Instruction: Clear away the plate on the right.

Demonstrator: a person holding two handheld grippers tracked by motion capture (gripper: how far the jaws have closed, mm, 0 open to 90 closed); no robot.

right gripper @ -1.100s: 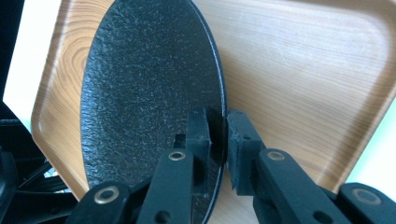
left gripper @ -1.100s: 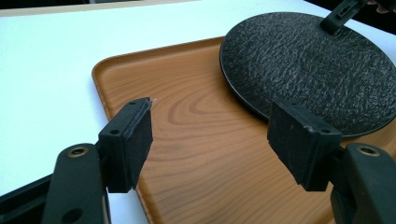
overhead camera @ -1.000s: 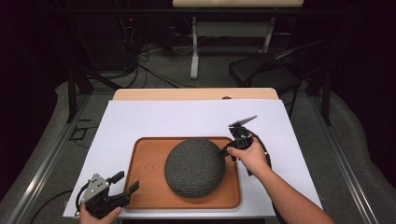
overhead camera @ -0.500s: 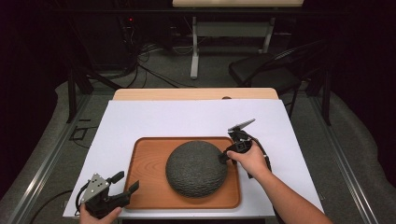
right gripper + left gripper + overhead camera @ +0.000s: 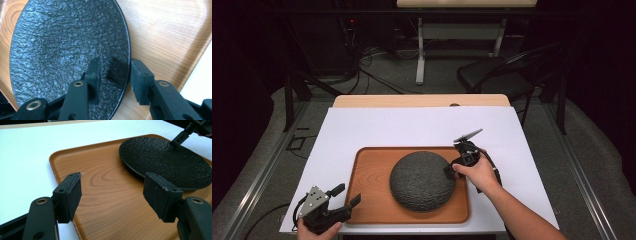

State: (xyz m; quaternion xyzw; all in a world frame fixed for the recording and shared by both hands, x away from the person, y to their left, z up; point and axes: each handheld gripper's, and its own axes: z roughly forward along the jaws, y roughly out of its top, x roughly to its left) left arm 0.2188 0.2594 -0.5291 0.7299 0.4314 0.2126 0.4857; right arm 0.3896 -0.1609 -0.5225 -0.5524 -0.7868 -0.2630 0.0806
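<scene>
White table (image 5: 362,125): right claw (image 5: 113,75) straddles plate (image 5: 62,50) rim, unclosed; left claw (image 5: 112,195) gapes empty.

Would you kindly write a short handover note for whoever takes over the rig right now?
Right tongs: straddling the right rim of the black plate, one jaw above it, one outside; a gap shows, so not clamped yet.
Left tongs: open, holding nothing, by the near-left corner of the wooden tray.
The plate lies flat on the tray, which sits on the white table cover.
Done: the rim is approached.
Left: probably closing on the rim and lifting the plate.
</scene>
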